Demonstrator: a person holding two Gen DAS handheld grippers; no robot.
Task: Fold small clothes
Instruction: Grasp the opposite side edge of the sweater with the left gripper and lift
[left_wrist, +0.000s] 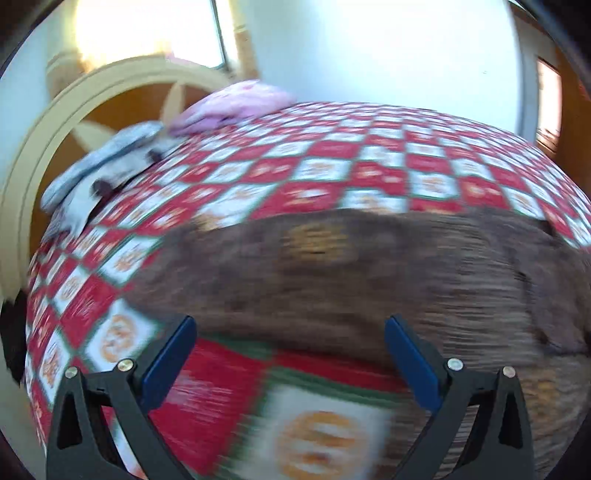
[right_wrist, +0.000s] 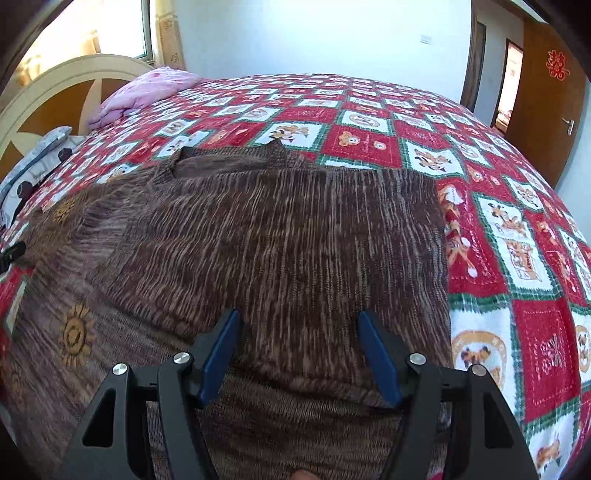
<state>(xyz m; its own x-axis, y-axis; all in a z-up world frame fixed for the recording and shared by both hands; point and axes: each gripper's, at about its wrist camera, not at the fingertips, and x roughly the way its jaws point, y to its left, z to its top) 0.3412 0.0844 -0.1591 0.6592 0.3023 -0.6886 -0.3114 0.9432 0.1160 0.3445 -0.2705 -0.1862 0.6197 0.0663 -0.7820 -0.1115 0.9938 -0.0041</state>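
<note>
My left gripper (left_wrist: 290, 354) has its jaws spread as wide as they go, with nothing between them; below the gap I see the checked bedspread (left_wrist: 321, 162) and the near hem of the brown knitted sweater (left_wrist: 369, 280). That view is badly smeared, so I cannot judge how close the fingers are to the cloth. My right gripper (right_wrist: 299, 354) has its jaws partly open and empty over the sweater (right_wrist: 277, 236), right above a folded edge near the bed's near side.

The sweater lies spread across the near half of the bed, partly folded I think, its neckline towards the middle of the bed and one flap doubled over.

Risks, as I judge them: the knit is thick and loose (it sags easily), so a pinch may catch both layers or the bedspread beneath and drag the whole piece. A hurried left-hand grab may miss the hem.

Room is generous: the far half and right side of the bed are bare. Towards the headboard (right_wrist: 48, 92) lie a pink quilt (right_wrist: 147, 92) and a grey pillow (right_wrist: 40, 155), well apart from the sweater.
</note>
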